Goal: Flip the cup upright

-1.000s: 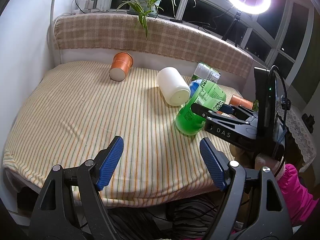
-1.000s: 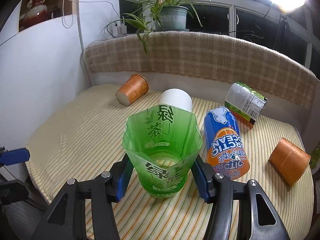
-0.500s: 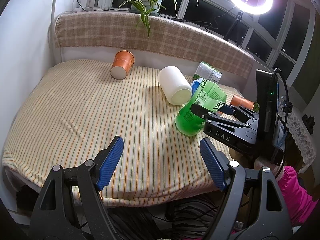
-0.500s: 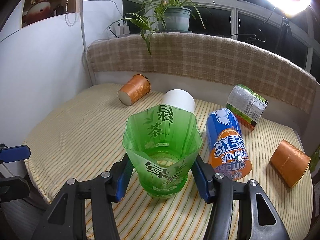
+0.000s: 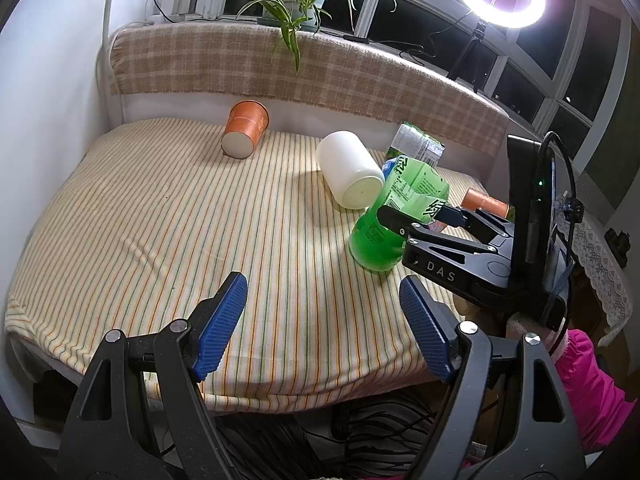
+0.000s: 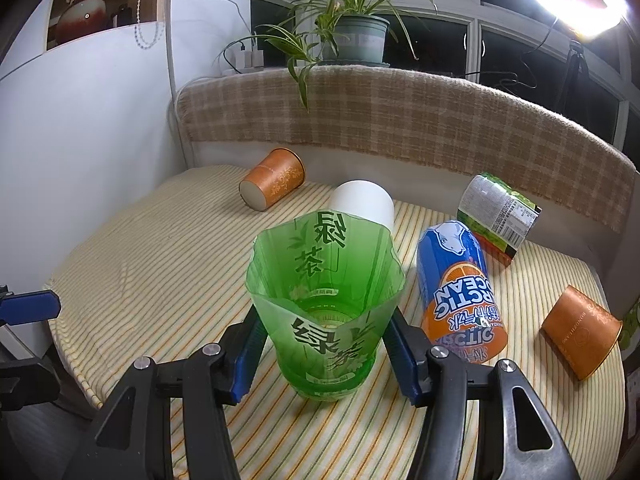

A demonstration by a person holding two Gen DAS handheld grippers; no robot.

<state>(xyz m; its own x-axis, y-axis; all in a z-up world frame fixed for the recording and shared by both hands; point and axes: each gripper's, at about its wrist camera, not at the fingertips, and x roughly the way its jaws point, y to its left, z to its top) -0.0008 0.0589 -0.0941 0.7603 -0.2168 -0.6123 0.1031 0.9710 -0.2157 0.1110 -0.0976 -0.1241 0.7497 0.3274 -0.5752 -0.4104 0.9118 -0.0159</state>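
Striped cloth covers the worktop (image 6: pixel 168 264), with a plaid-draped ledge behind it. Our right gripper (image 6: pixel 324 348) pinches the green cup (image 6: pixel 326 312) between its blue pads near the front edge, base resting on the cloth. The cup's long axis stands close to vertical, mouth up, tipped slightly toward twelve o'clock in the left wrist view (image 5: pixel 394 220). It is translucent green plastic with dark printed characters and a wavy, uneven rim. At one o'clock from it lies a white cup (image 6: pixel 362 204) on its side; at three o'clock lies a blue-and-orange can (image 6: pixel 460 288). Our left gripper (image 5: pixel 324 328) hangs at the worktop's near edge, jaws spread and holding nothing.
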